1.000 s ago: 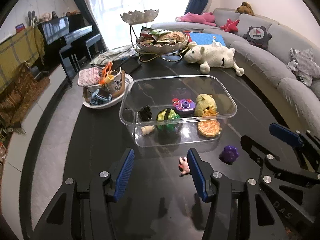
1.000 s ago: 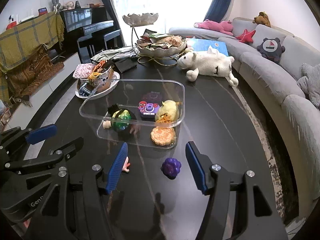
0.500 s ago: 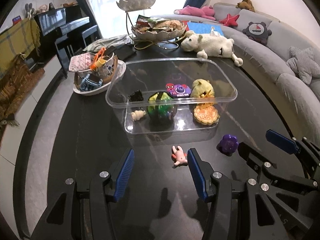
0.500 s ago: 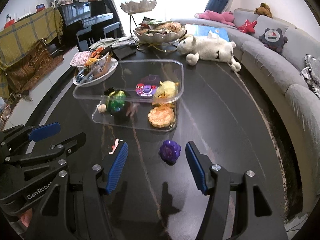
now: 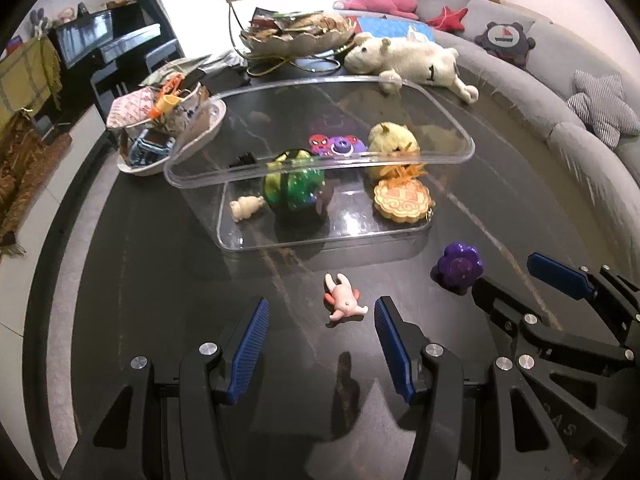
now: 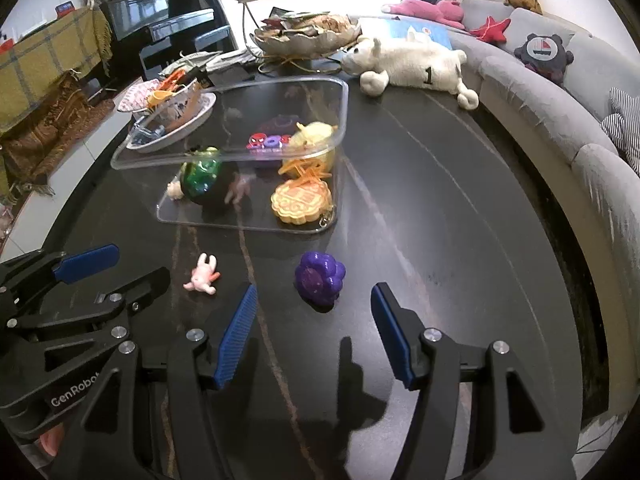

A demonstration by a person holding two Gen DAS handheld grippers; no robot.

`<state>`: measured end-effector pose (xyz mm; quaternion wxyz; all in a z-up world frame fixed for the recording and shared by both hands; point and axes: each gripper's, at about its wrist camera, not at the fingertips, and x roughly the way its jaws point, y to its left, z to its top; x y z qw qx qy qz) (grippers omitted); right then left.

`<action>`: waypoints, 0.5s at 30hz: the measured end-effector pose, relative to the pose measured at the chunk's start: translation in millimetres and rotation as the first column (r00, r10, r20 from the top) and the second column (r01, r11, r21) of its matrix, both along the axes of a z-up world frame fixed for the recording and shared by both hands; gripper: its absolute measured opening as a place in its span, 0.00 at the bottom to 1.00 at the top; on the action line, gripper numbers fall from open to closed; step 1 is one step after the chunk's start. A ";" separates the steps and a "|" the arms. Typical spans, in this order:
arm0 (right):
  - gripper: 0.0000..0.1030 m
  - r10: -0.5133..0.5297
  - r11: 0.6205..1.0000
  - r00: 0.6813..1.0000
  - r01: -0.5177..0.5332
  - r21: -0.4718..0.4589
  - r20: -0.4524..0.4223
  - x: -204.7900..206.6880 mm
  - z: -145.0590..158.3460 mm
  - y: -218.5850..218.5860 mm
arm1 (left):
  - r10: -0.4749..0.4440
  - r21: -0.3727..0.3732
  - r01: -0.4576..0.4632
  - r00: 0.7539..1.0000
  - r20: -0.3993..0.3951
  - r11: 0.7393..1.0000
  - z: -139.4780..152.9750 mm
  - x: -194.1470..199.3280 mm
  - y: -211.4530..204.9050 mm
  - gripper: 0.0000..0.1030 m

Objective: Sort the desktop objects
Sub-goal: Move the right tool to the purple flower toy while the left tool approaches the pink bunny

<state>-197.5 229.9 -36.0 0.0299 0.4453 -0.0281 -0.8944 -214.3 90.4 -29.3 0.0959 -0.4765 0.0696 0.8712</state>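
Left wrist view | left gripper point(image 5: 320, 320) jaws apart, empty | pink toy point(image 5: 343, 299) just before clear box point(image 5: 320, 160) | right gripper point(image 6: 314, 312) apart, empty | purple flower toy point(image 6: 320, 278) near box front

Bare dark table point(image 6: 420, 208) right of clear bin point(image 6: 340, 120), bin walling off far side
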 end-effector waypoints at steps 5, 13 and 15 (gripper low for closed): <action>0.56 -0.003 1.000 1.000 0.003 0.000 0.016 -6.1 -8.9 3.2 | -0.017 0.011 0.017 1.000 0.020 1.000 -9.2 -5.9 2.8 0.49; 0.56 -0.006 1.000 0.999 0.005 0.018 0.039 -14.6 -19.4 4.4 | -0.033 -0.005 0.033 0.999 0.041 0.999 -21.9 -14.7 7.3 0.49; 0.56 -0.002 1.000 0.999 0.002 0.018 0.046 -17.4 -23.1 4.4 | -0.033 -0.009 0.033 0.999 0.041 0.999 -24.1 -15.7 7.2 0.49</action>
